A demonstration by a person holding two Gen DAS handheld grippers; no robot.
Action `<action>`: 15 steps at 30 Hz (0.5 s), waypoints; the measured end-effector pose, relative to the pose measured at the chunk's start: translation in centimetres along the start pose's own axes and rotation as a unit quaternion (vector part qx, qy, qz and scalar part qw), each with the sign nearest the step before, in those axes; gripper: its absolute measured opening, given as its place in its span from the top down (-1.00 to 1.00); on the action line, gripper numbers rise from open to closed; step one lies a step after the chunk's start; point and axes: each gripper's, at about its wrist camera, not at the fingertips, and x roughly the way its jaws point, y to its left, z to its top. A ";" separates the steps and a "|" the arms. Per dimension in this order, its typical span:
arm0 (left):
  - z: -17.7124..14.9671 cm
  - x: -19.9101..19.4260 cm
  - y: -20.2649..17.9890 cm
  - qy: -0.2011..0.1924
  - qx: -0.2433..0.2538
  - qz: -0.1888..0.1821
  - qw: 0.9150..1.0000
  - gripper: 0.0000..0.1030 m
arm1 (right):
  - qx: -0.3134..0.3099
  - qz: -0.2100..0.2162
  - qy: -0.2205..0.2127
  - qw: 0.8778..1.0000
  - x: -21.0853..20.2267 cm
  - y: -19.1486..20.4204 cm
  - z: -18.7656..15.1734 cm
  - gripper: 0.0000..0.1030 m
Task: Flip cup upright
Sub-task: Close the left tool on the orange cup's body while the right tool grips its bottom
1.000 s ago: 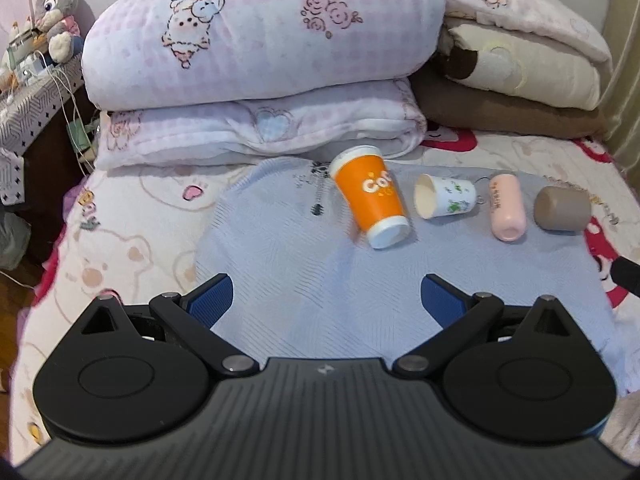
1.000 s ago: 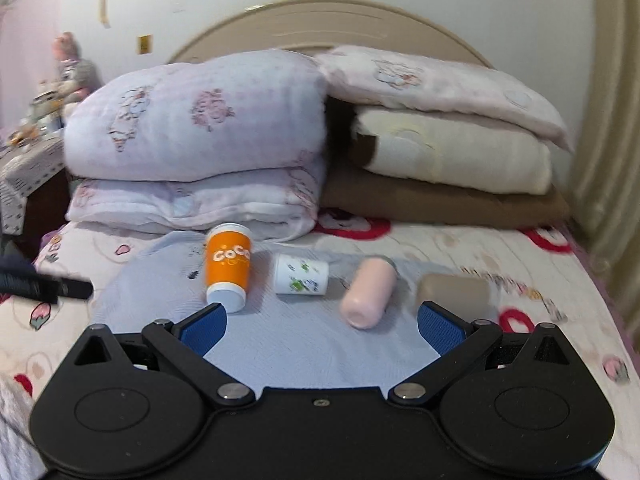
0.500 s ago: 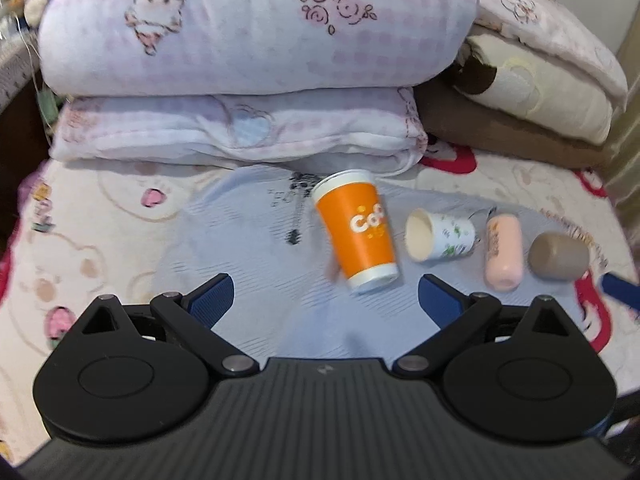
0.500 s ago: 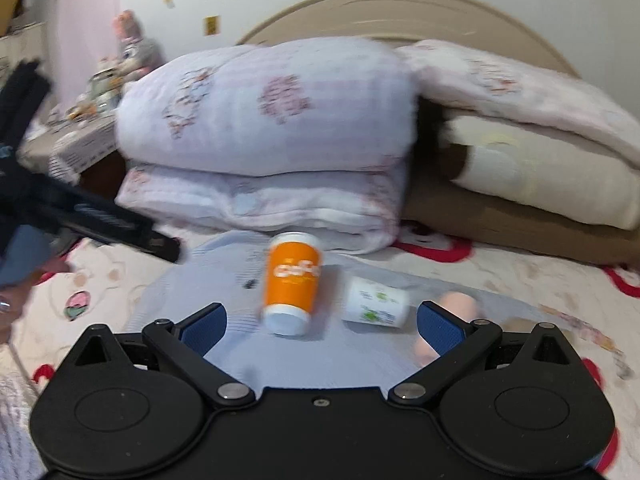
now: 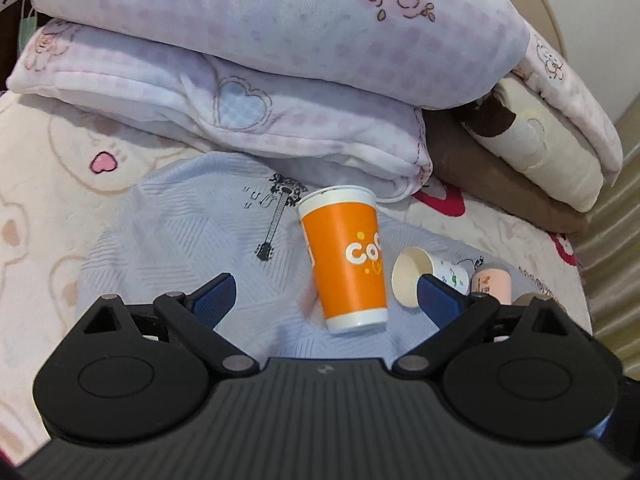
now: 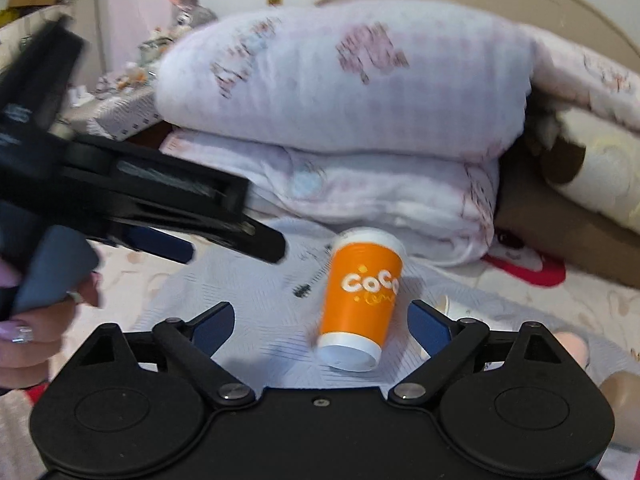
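An orange "CoCo" paper cup (image 5: 346, 264) lies on its side on a pale blue cloth (image 5: 180, 240) on the bed, its white base toward me. It also shows in the right wrist view (image 6: 360, 300). My left gripper (image 5: 324, 296) is open, its fingers on either side of the cup's near end, a little short of it. My right gripper (image 6: 320, 320) is open, also close in front of the cup. The left gripper shows from the side in the right wrist view (image 6: 224, 236), left of the cup.
A small white cup (image 5: 420, 280) lies on its side right of the orange one, then a pink cup (image 5: 492, 284) and a brown cup (image 6: 620, 392). Stacked pillows and folded quilts (image 5: 280, 60) stand behind the cloth.
Both grippers have moved forward and closer to the orange cup. The left gripper has come far into the right wrist view from the left. The cups have not moved.
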 end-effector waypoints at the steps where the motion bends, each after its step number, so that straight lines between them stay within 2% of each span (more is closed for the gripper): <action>1: -0.1 0.6 0.1 0.003 0.002 -0.002 1.000 -0.90 | 0.007 -0.008 0.006 1.000 0.7 -0.1 -0.1 -0.73; 4: -0.4 2.3 0.4 0.009 0.004 -0.009 1.000 -0.90 | 0.028 -0.005 0.021 0.999 2.5 -0.9 -0.5 -0.62; 8: -0.8 4.8 0.6 0.029 -0.008 -0.030 0.999 -0.90 | 0.043 0.011 0.026 0.999 4.8 -1.7 -1.0 -0.60; 11: -1.4 6.4 0.6 0.051 -0.012 -0.021 0.998 -0.90 | 0.038 0.014 0.017 0.999 6.0 -2.1 -1.6 -0.59; 15: -1.8 8.2 0.9 0.053 -0.013 -0.014 0.998 -0.84 | 0.025 0.004 0.004 1.000 7.2 -2.2 -2.8 -0.59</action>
